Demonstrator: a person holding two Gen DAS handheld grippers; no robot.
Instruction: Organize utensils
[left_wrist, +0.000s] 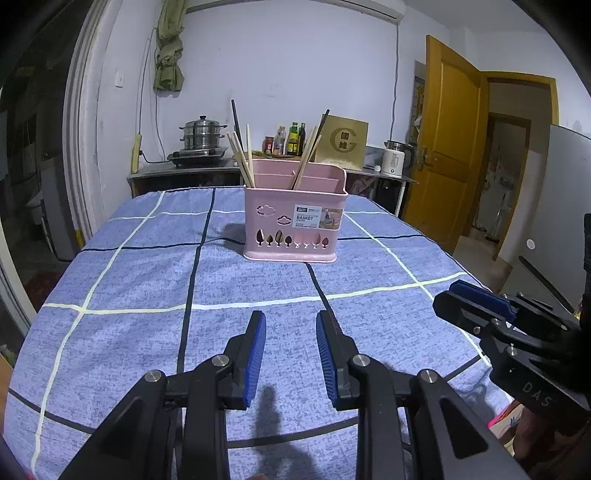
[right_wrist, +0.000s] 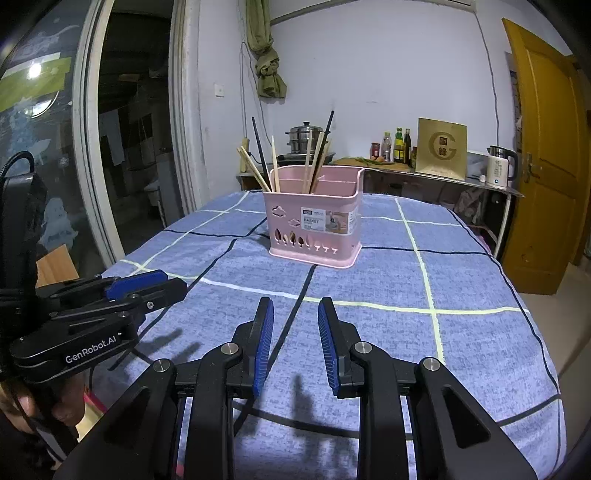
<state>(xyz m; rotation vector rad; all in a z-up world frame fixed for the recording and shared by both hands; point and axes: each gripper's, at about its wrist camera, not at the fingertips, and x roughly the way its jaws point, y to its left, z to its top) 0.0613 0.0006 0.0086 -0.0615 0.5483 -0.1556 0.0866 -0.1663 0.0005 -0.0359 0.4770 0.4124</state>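
A pink plastic utensil basket (left_wrist: 295, 221) stands on the blue checked tablecloth (left_wrist: 147, 295), far ahead of both grippers; it also shows in the right wrist view (right_wrist: 314, 229). Several wooden and black chopsticks (left_wrist: 242, 155) stand upright in its compartments, and they show in the right wrist view too (right_wrist: 266, 162). My left gripper (left_wrist: 290, 317) is open and empty above the cloth. My right gripper (right_wrist: 295, 304) is open and empty. Each gripper shows at the edge of the other's view: the right one in the left wrist view (left_wrist: 458, 295), the left one in the right wrist view (right_wrist: 166, 284).
Behind the table a counter (left_wrist: 207, 171) holds a steel steamer pot (left_wrist: 201, 133), bottles (left_wrist: 291, 138), a gold box (left_wrist: 345, 142) and a white kettle (left_wrist: 395, 160). A yellow door (left_wrist: 450, 140) stands open on the right. A glass door (right_wrist: 44, 147) is on the left.
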